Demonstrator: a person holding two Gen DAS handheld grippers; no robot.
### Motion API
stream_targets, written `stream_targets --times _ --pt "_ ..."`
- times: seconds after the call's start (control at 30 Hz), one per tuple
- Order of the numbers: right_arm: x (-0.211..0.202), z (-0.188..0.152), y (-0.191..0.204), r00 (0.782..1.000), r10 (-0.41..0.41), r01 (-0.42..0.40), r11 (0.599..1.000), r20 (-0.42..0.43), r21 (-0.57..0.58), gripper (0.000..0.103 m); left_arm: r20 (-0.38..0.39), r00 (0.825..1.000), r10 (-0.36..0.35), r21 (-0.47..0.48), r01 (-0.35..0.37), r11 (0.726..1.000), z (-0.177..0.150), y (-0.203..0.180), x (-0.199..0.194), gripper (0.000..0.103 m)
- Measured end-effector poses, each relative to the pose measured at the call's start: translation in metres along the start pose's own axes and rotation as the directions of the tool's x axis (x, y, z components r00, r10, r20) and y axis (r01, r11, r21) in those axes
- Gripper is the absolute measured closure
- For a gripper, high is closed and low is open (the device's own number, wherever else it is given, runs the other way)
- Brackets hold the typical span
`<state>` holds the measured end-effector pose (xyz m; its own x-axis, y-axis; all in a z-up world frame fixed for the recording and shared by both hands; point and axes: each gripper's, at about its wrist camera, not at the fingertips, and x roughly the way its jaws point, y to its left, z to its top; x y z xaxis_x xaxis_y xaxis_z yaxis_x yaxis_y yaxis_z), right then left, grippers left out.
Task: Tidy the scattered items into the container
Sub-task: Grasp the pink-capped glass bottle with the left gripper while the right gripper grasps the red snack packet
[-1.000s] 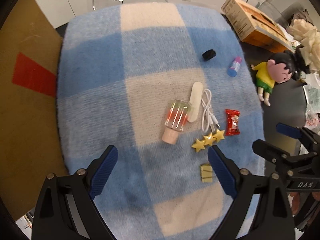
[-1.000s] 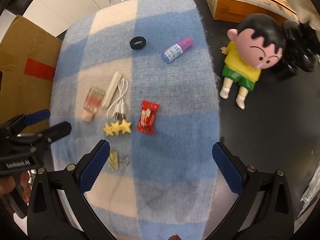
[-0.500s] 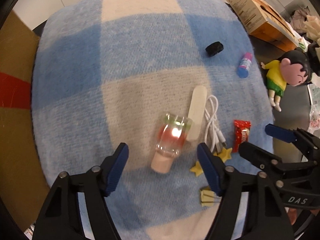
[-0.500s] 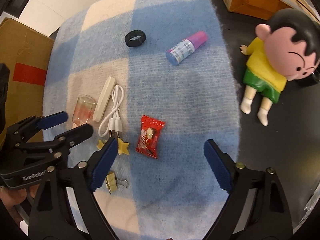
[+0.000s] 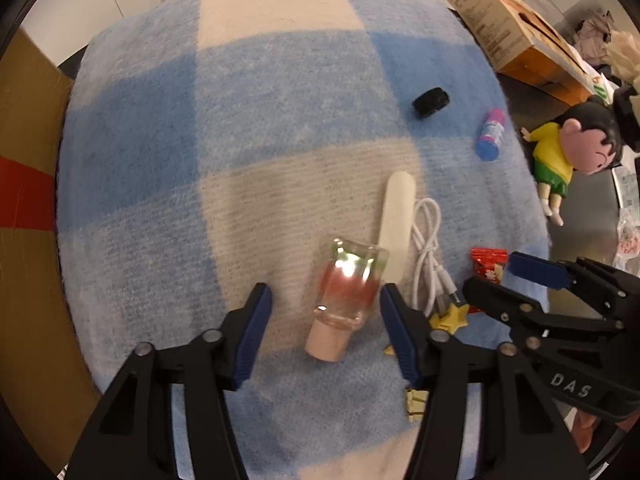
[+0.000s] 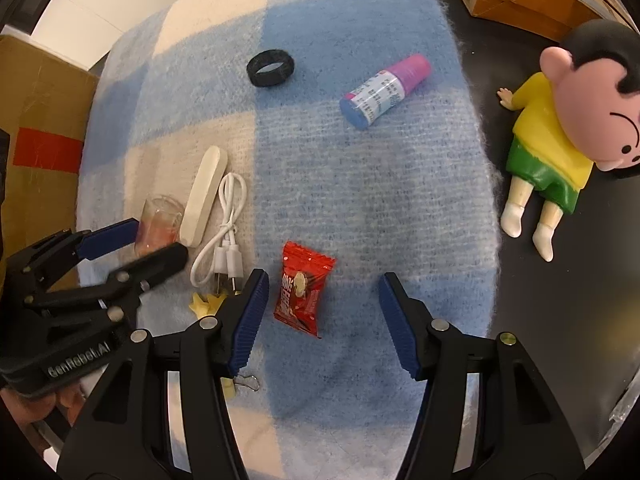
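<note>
A clear bottle with reddish contents and a pink cap lies on a blue-and-cream blanket. The left gripper straddles it, fingers closing, not yet touching. The right gripper is closing around a red candy, pads still clear. Nearby lie a white stick, cable, black ring and tube. A cardboard box sits far right on the dark counter, beside a doll.
</note>
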<state>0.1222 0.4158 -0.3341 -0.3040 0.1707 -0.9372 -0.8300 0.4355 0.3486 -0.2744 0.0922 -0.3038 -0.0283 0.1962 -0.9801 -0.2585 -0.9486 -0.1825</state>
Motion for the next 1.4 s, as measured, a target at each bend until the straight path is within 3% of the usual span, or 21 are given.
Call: stream_targets --times 0.1,0.17,0.3,0.33,0.37,0.4,0.73,1.07,1.4 --pt "0.001 -0.003 0.006 1.0 -0.03 0.03 0.999 0.01 -0.022 0.043 -0.006 1.0 0.015 0.023 -0.015 1.0 0.001 -0.002 0.001 0.053" --pt "0.001 -0.004 0.01 0.998 -0.066 0.066 0.997 0.017 -0.031 0.049 -0.005 0.999 0.033 0.043 -0.032 0.999 0.002 -0.004 0.002 0.053" --pt "0.0 -0.006 0.014 0.993 -0.116 0.117 0.992 0.026 -0.039 0.071 -0.004 0.997 0.082 0.084 -0.081 0.993 0.0 -0.011 0.002 0.063" --pt "0.0 -0.006 0.014 0.993 -0.112 0.113 0.993 0.027 -0.031 0.08 -0.004 0.997 0.075 0.079 -0.075 0.994 -0.001 -0.01 0.002 0.068" --pt "-0.001 -0.006 0.012 0.995 -0.099 0.099 0.995 0.025 -0.018 0.085 -0.004 0.999 0.054 0.073 -0.053 0.996 -0.001 -0.008 0.001 0.075" --pt "-0.002 -0.006 0.009 0.996 -0.084 0.084 0.996 0.023 -0.005 0.086 -0.004 0.999 0.034 0.066 -0.034 0.997 -0.001 -0.006 0.0 0.076" --pt "-0.014 -0.009 0.006 0.999 -0.029 0.028 0.999 0.039 0.026 0.088 0.011 1.0 -0.02 0.03 0.02 0.999 -0.002 0.003 -0.01 0.076" --pt "-0.038 -0.014 0.009 0.997 -0.03 0.027 0.999 0.071 0.041 0.088 0.042 0.999 -0.011 0.031 0.01 0.999 -0.001 0.002 -0.028 0.076" --pt "-0.075 -0.019 -0.001 0.991 -0.037 0.036 0.999 0.125 0.013 0.088 0.088 0.996 -0.025 -0.004 0.025 1.0 -0.023 -0.001 -0.067 0.076"
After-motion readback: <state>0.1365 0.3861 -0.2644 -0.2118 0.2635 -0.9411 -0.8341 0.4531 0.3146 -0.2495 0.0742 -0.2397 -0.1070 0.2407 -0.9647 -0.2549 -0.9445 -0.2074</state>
